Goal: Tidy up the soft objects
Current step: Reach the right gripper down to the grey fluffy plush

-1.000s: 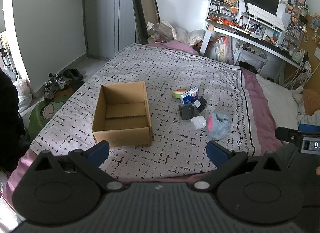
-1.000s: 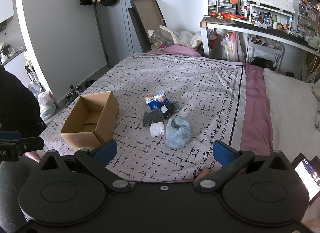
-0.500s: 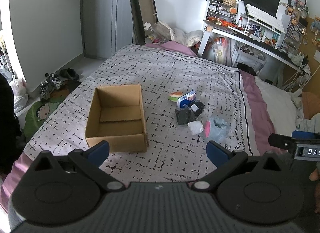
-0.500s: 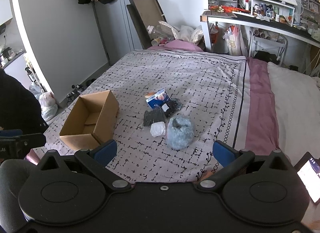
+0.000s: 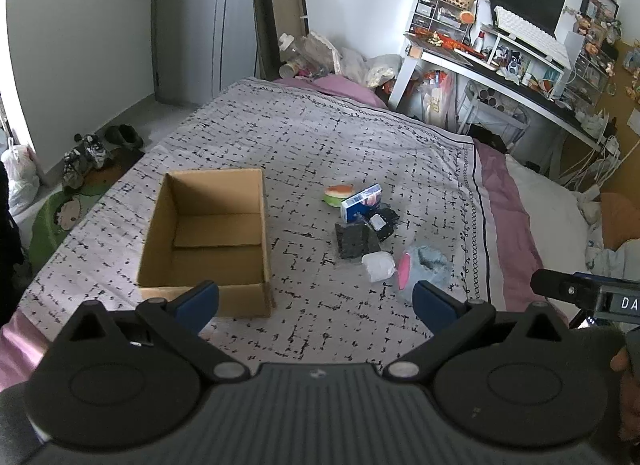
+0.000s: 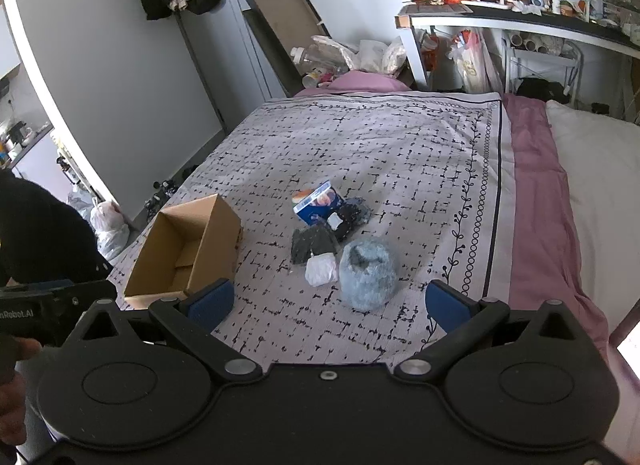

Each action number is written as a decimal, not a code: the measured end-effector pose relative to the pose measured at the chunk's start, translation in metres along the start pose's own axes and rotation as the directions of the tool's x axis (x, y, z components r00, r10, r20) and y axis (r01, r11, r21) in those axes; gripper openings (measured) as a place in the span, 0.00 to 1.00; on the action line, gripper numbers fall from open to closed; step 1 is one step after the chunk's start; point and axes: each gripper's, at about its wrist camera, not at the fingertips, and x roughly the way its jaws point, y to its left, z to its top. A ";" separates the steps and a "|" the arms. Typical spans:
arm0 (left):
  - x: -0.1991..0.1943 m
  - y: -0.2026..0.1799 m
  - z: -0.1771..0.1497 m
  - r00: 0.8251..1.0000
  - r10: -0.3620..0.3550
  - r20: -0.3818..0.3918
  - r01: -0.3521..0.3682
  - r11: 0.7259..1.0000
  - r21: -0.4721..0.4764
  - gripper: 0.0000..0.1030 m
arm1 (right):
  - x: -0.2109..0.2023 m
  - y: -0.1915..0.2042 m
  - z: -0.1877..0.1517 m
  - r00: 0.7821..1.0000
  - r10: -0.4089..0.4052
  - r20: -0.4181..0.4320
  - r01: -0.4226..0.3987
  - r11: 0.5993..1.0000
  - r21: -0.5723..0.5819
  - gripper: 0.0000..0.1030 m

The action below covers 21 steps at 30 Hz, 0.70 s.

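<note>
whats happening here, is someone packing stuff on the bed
A person holds two tongs over a bed, and both the left tongs and right tongs are open and empty. An empty cardboard box sits on the bedspread. Beside it lies a small pile: a fuzzy blue-grey soft item, a white wad, dark bagged items and a blue packet. Nothing is packed yet.

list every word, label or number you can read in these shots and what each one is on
"DA", cut off by the frame edge: on the white label of the right gripper, seen from the left wrist view.
"nRobot.AI", its start cut off: on the black body of the left gripper, seen from the right wrist view.
Blue box in the pile: print too small to read.
White tag on the dark bundle: unreadable.
</note>
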 end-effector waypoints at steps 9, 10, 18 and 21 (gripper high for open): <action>0.025 -0.010 0.012 1.000 -0.015 -0.005 0.015 1.000 0.007 0.99 | 0.021 -0.026 0.012 1.000 -0.006 -0.013 0.007 0.995 0.102 1.00; 0.029 -0.012 0.013 1.000 -0.018 -0.008 0.018 1.000 0.008 0.99 | 0.023 -0.029 0.012 1.000 -0.005 -0.014 0.006 0.993 0.116 1.00; 0.059 -0.021 0.022 0.998 -0.057 -0.038 0.056 0.998 -0.024 0.97 | 0.050 -0.052 0.020 1.000 0.014 -0.021 -0.008 0.970 0.242 1.00; 0.072 -0.025 0.023 0.996 -0.070 -0.047 0.069 0.997 -0.032 0.97 | 0.062 -0.061 0.022 1.000 0.003 -0.025 0.004 0.954 0.301 0.98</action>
